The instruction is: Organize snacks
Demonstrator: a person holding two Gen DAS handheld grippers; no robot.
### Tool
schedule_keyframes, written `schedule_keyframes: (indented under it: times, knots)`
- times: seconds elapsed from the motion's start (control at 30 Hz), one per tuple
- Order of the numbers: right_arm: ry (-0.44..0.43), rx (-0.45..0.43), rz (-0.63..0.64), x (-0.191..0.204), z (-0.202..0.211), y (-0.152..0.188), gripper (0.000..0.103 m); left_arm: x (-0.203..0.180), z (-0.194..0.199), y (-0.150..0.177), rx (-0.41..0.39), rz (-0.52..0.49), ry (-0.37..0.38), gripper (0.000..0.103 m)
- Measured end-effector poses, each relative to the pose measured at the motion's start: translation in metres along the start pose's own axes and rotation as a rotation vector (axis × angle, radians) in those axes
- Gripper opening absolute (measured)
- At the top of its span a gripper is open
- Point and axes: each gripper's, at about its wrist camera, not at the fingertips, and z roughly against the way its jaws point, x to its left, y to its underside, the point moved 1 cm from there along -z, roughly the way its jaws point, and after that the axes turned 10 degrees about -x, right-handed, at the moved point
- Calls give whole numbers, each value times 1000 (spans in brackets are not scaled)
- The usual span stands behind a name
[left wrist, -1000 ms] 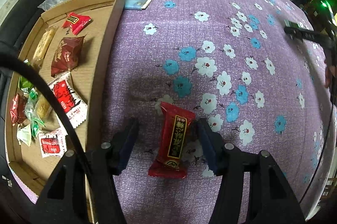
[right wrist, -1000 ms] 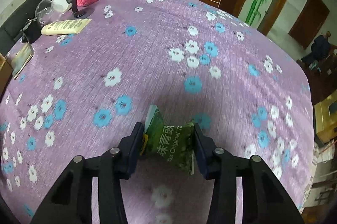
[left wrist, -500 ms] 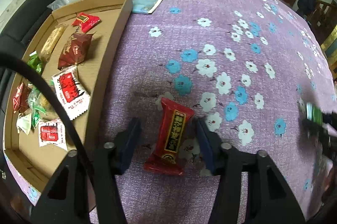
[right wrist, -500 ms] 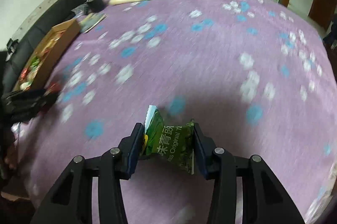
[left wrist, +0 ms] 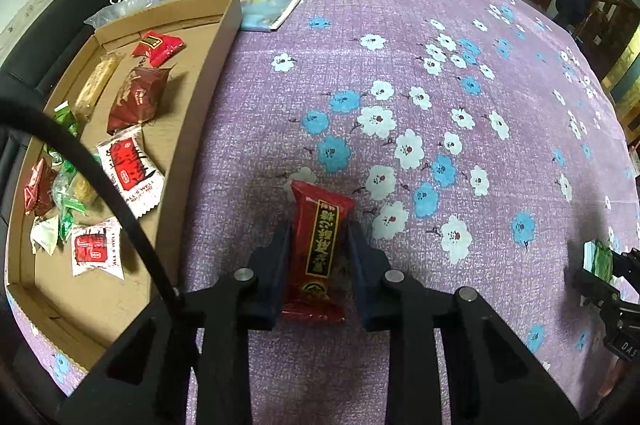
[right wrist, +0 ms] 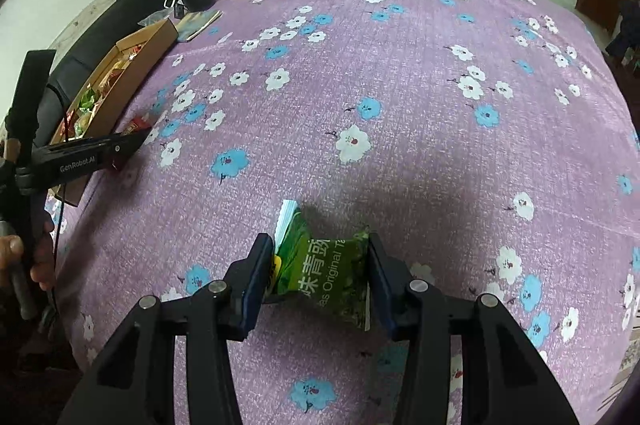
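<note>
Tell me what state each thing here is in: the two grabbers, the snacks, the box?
left gripper: jaws closing around the red snack packet, pads at its sides.
red snack packet: sealed, lying on the tablecloth.
right gripper: jaws opening slightly, pads against the green snack packet.
green snack packet: sealed, crumpled, held above the cloth.
cardboard box: open-topped, partly filled with snacks.
tablecloth: spread flat.
</note>
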Motion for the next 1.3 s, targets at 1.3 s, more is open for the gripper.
schedule_keyframes:
  times: [1.3]
  knots:
    - [25, -19, 48, 34, 5, 17, 47, 2, 24, 22, -45, 34, 33, 27]
